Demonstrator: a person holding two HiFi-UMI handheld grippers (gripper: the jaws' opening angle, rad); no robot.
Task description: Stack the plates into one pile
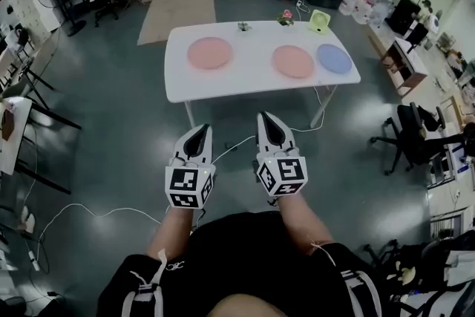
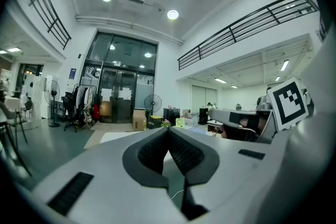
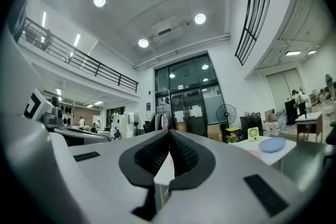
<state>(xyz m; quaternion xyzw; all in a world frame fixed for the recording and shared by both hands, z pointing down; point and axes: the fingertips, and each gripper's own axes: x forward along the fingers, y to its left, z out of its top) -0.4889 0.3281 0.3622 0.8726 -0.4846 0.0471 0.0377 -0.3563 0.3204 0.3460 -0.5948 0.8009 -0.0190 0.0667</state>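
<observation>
Down in front of me, over bare floor and short of the table's near edge, both tongs sit side by side and pretty much level. Left tongs are closed all the way: in the left gripper view the dark pads meet at the tip with nothing between them. Same deal with the right tongs. In the right gripper view the pads are pressed together and empty. So neither one is holding or touching anything.

All three plates are up on the white table, none stacked. One pink plate sits alone toward the left end, well apart from the other two. A second pink plate is right of center, and the blue plate is just beside it, close to the table's right edge. Can't tell whether those two rims touch. The blue one also shows off to the right in the right gripper view.

Along the table's far edge there's a small green fan and a little flower pot, both clear of the plates.

Room-wise, the floor between me and the table is open apart from a white cable snaking across it. An office chair is parked off to the right, and black table legs are over on the left.
</observation>
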